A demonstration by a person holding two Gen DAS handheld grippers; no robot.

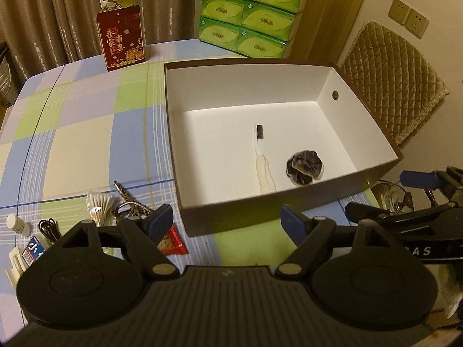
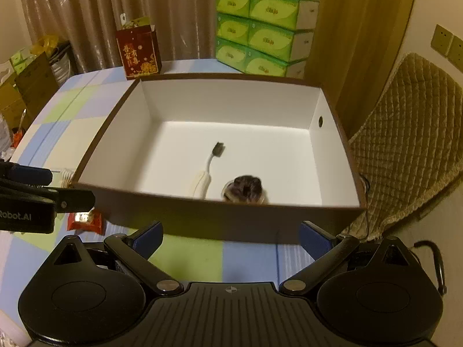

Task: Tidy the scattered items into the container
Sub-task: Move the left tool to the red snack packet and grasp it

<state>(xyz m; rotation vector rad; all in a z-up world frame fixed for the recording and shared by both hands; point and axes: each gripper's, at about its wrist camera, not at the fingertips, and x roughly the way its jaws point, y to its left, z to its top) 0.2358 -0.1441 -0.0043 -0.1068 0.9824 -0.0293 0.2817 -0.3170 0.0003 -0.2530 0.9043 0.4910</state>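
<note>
Left gripper [image 1: 227, 221] is held above the table's near edge, jaws spread wide, nothing between the blue pads [image 1: 159, 219]; only checked cloth [image 1: 86, 133] and the box's near wall are seen in the gap. Right gripper [image 2: 230, 235] is likewise spread apart and empty, poised just short of the box [image 2: 231, 219]. Each gripper is caught at the edge of the other's view.

Box: brown outside, white inside, open-topped, set on the cloth toward the right side of the table. A round hole [image 1: 335, 94] is noted in its right wall. Two items are lying on its floor: a toothbrush [image 1: 262, 159], dark head pointing away, pale handle toward the near wall; and a dark purple scrunchie [image 1: 304, 168] just to the right of the handle, apart from it.

Still scattered on the cloth left of the box: cotton swabs [image 1: 101, 205], a leopard-print clip [image 1: 130, 202], a red packet [image 1: 170, 243] partly hidden by the left finger, a small white bottle [image 1: 18, 224], a coiled black cable [image 1: 49, 228], and a blue-labelled item at the frame edge, not identifiable.

At the far edge, a red gift bag [image 1: 123, 37] is standing upright and green tissue packs [image 1: 249, 14] are stacked. A quilted chair back [image 1: 390, 86] is seen to the right of the table.
</note>
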